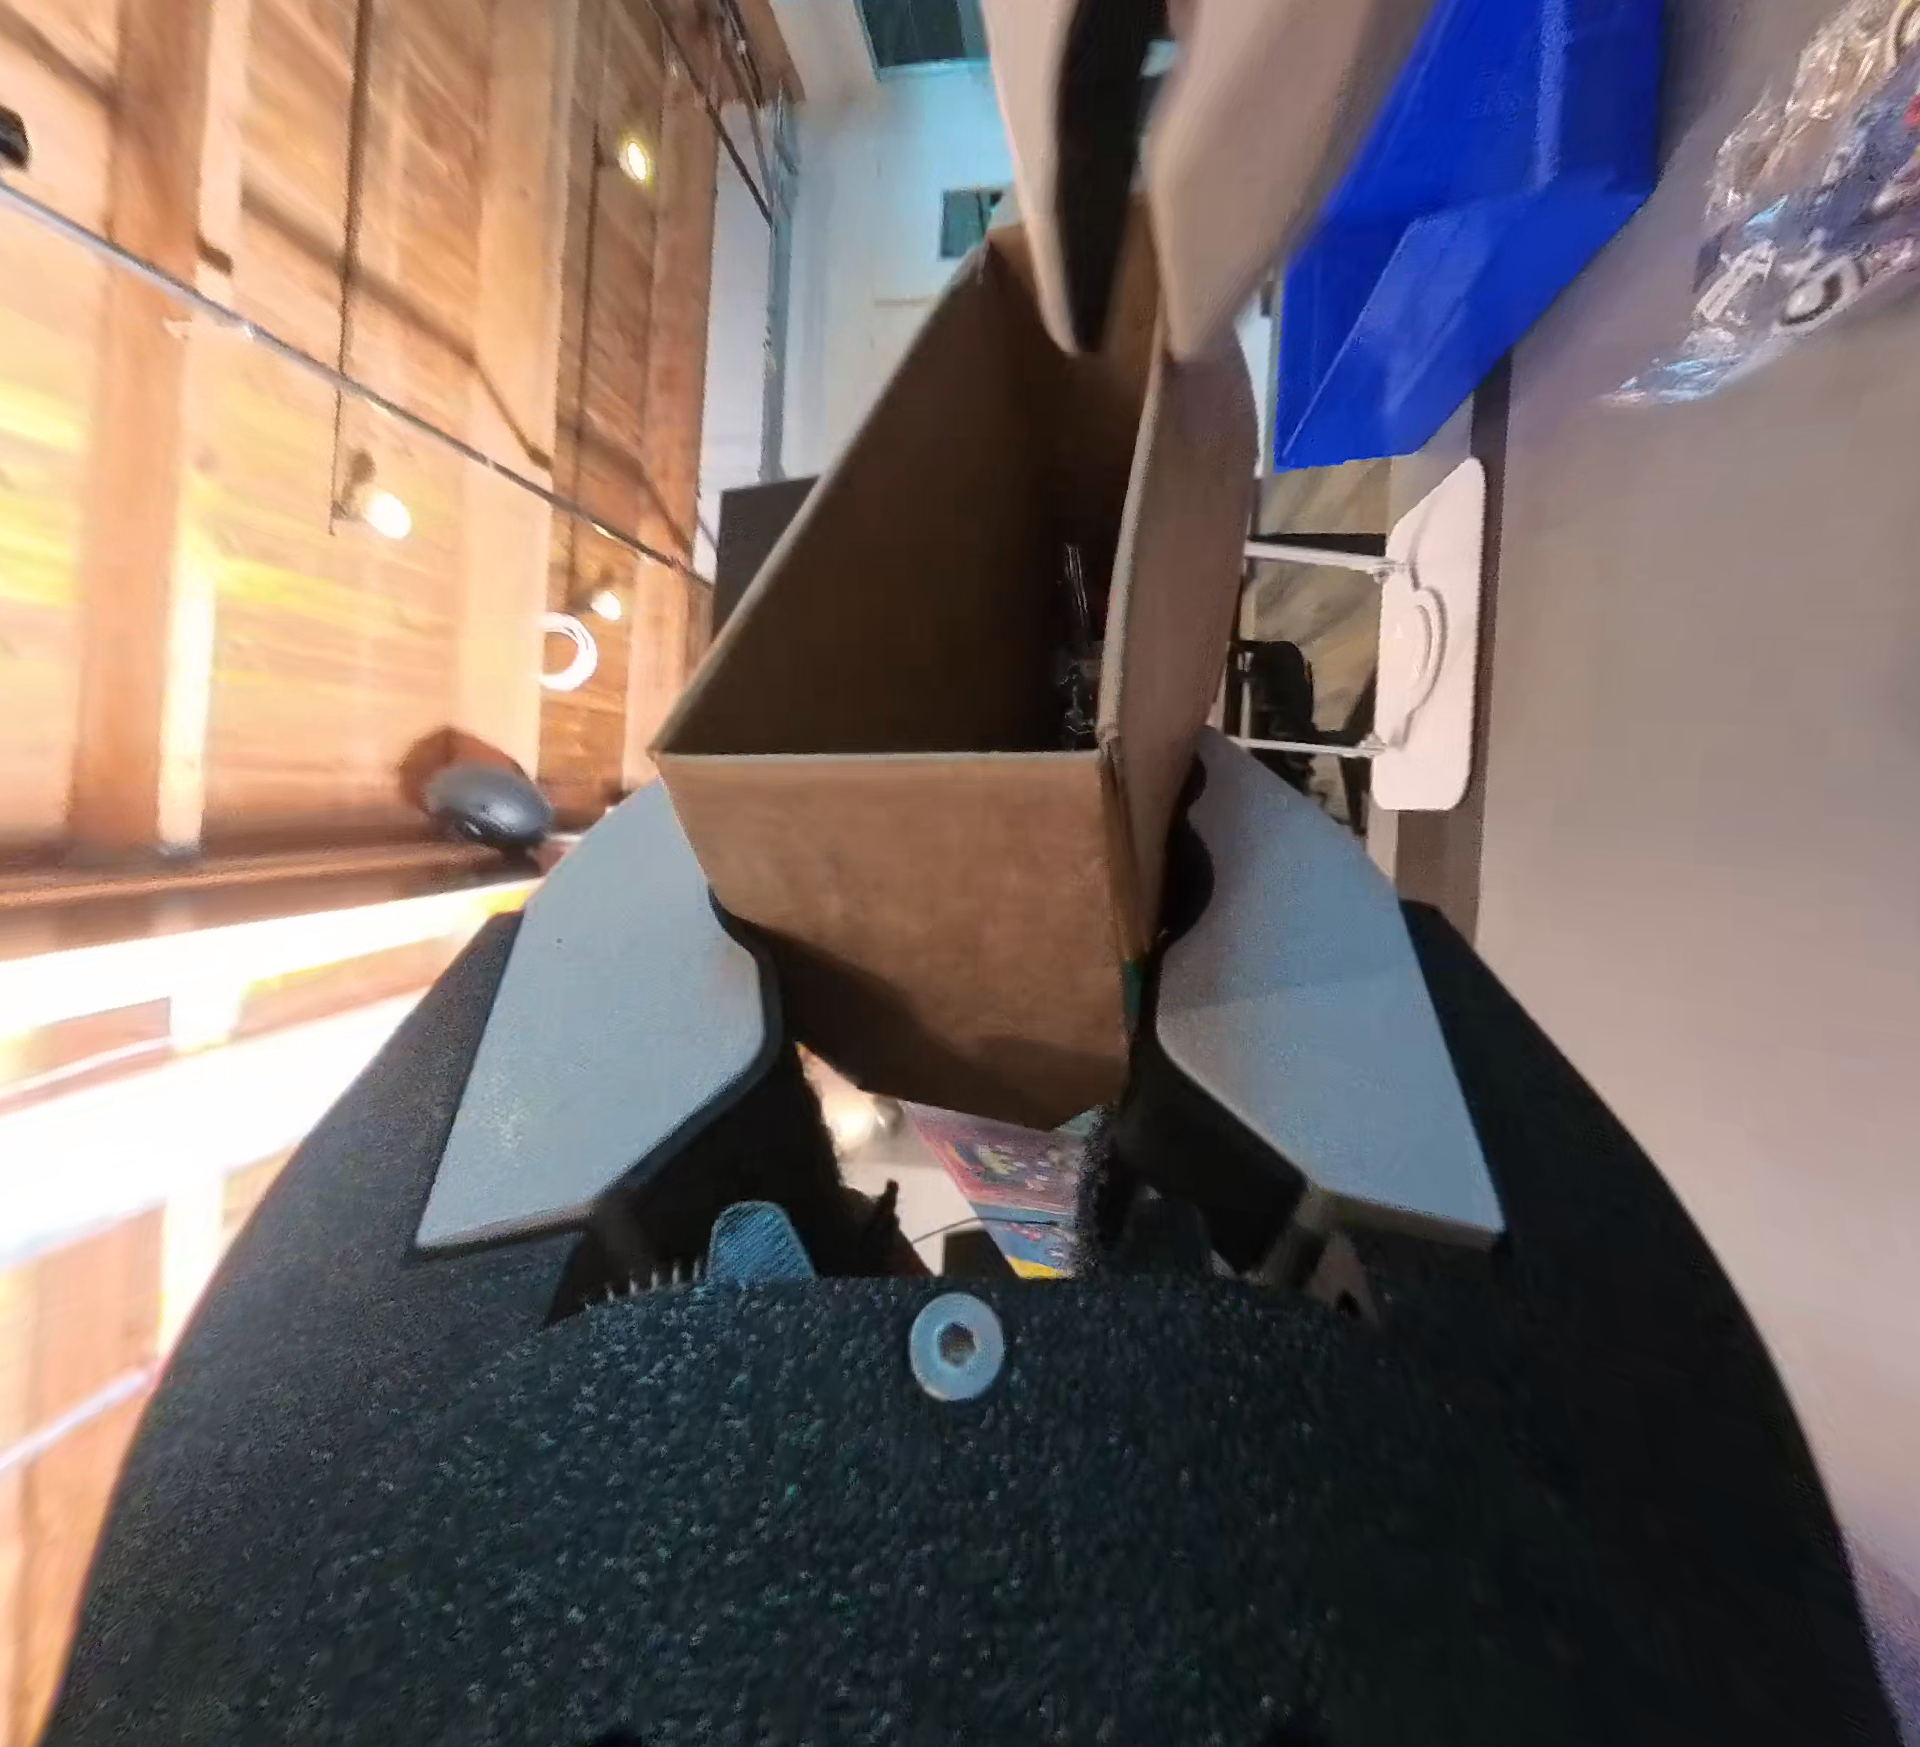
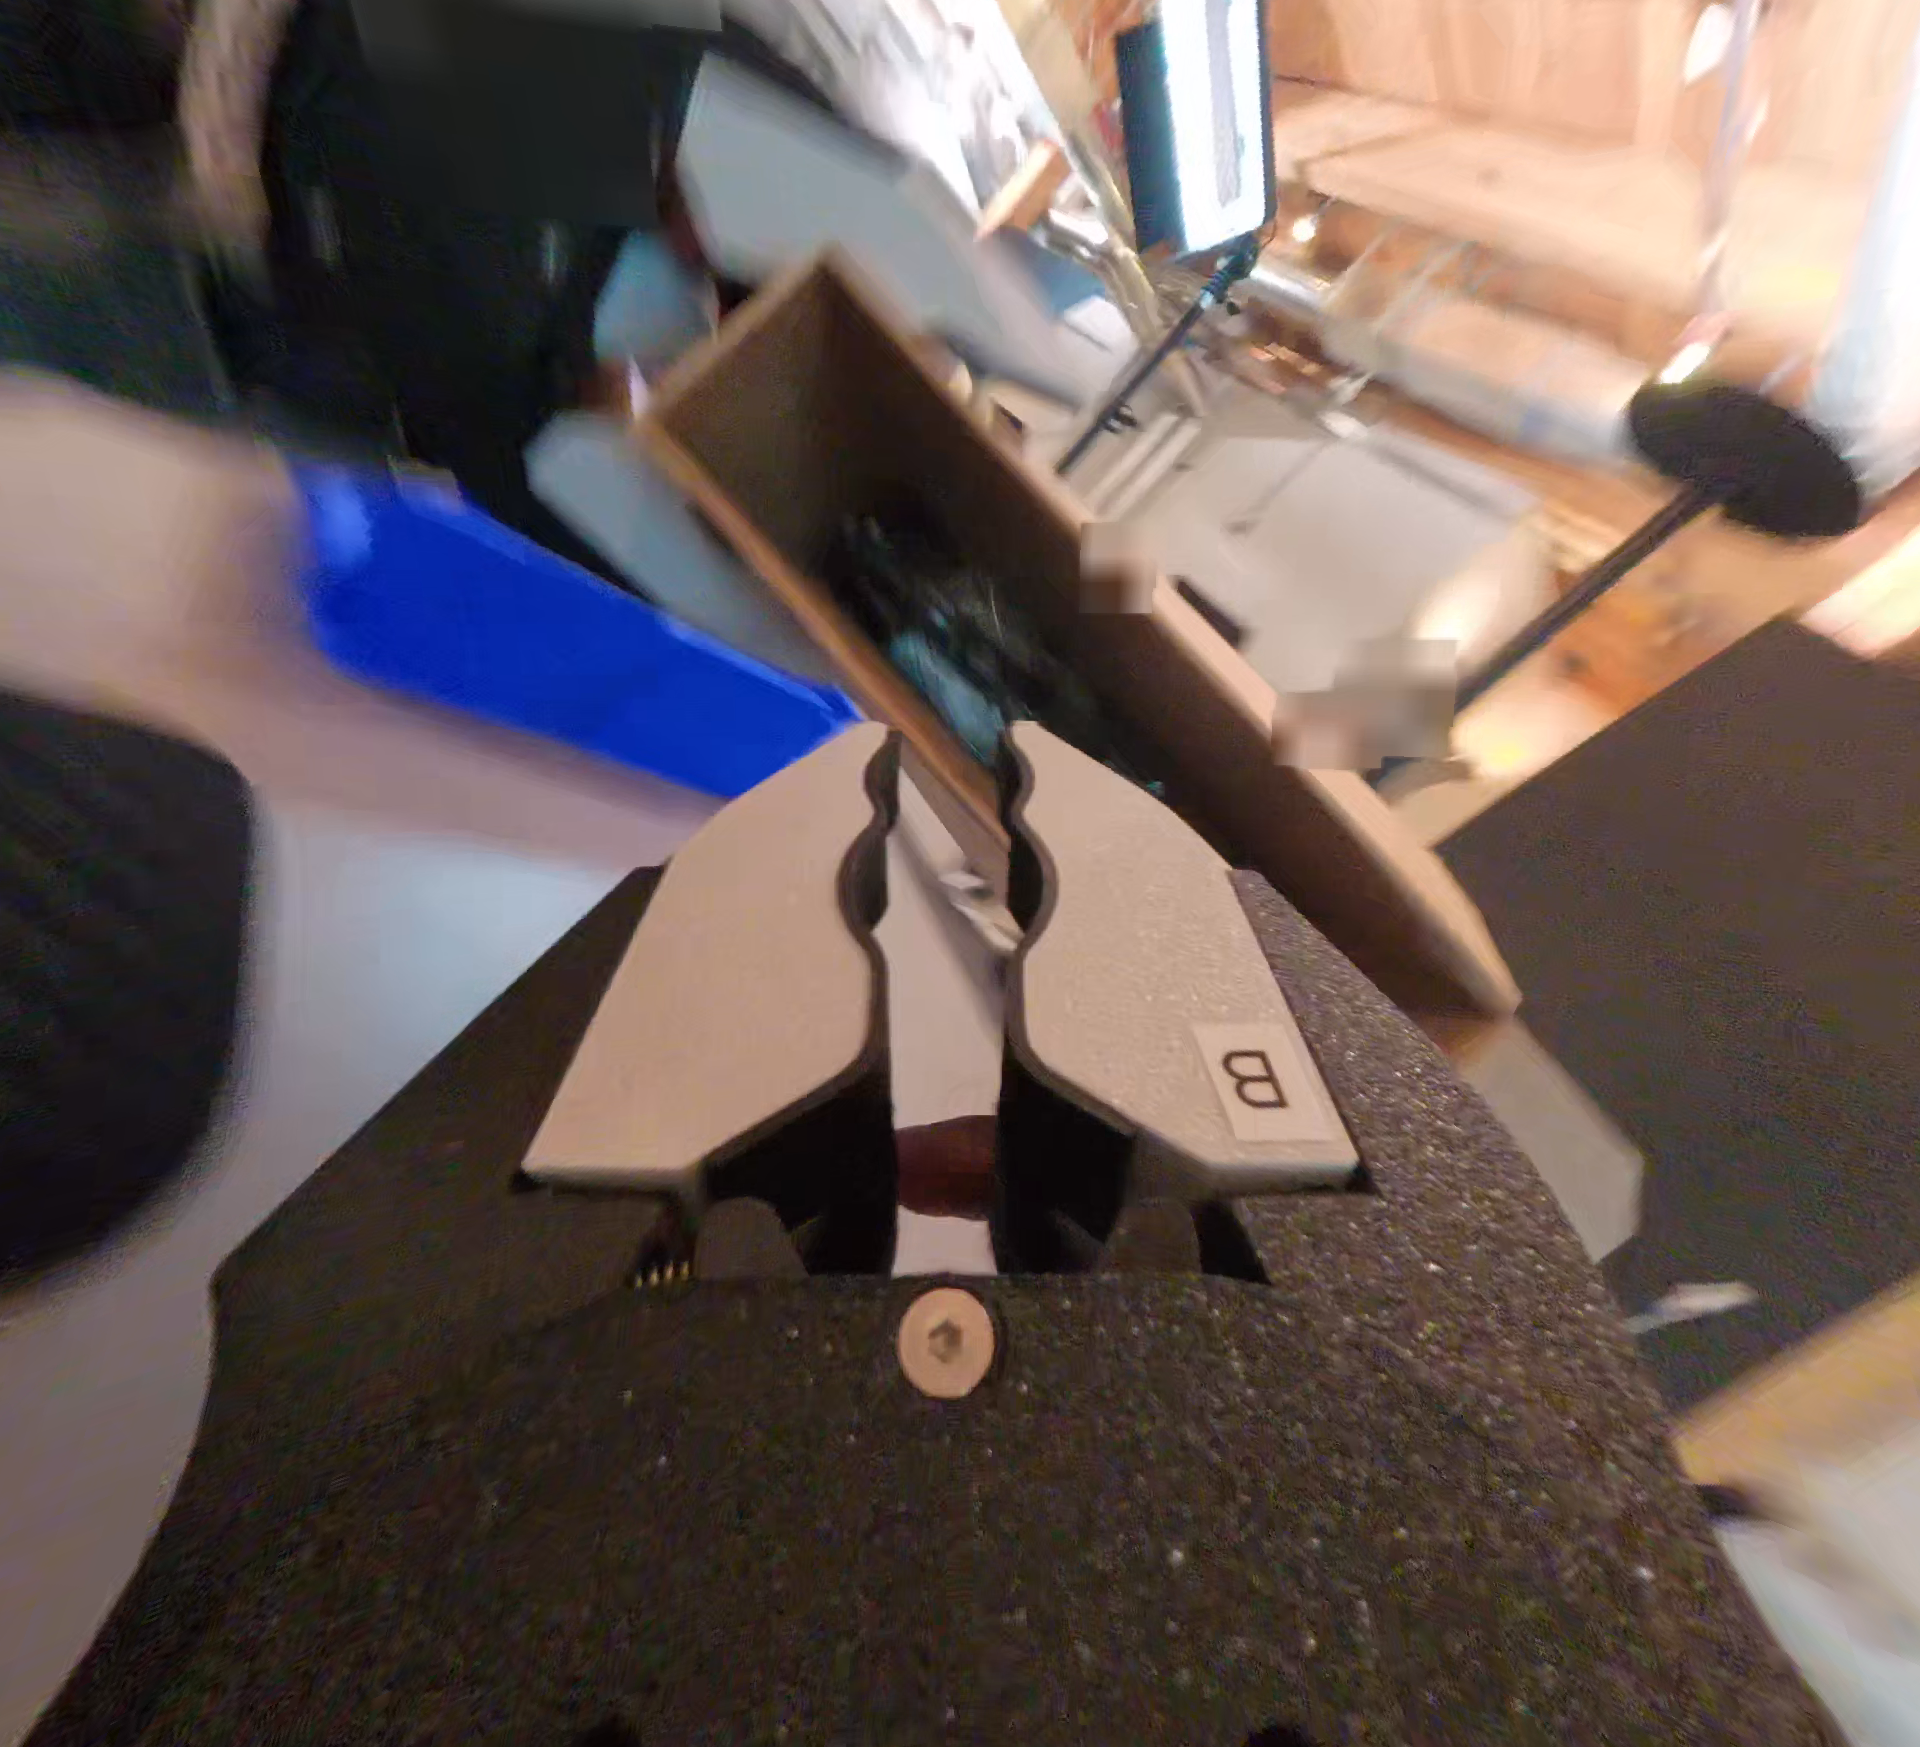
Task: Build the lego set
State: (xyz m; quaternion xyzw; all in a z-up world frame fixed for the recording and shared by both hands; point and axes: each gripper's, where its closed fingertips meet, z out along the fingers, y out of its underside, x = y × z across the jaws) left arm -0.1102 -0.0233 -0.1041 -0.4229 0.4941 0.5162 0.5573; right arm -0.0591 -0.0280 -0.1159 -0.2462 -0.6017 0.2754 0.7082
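Grey tabletop (image 1: 1683,866): blue bin (image 1: 1475,170) beside cardboard box (image 1: 935,866).

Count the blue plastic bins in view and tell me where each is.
1. A single blue plastic bin lies on the table just beyond the open cardboard box; others may be hidden behind the box.

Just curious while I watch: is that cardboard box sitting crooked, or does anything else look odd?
Yes. The open brown cardboard box is tilted on a corner between the left gripper fingers, off the table. The right gripper straddles one wall; dark contents lie inside.
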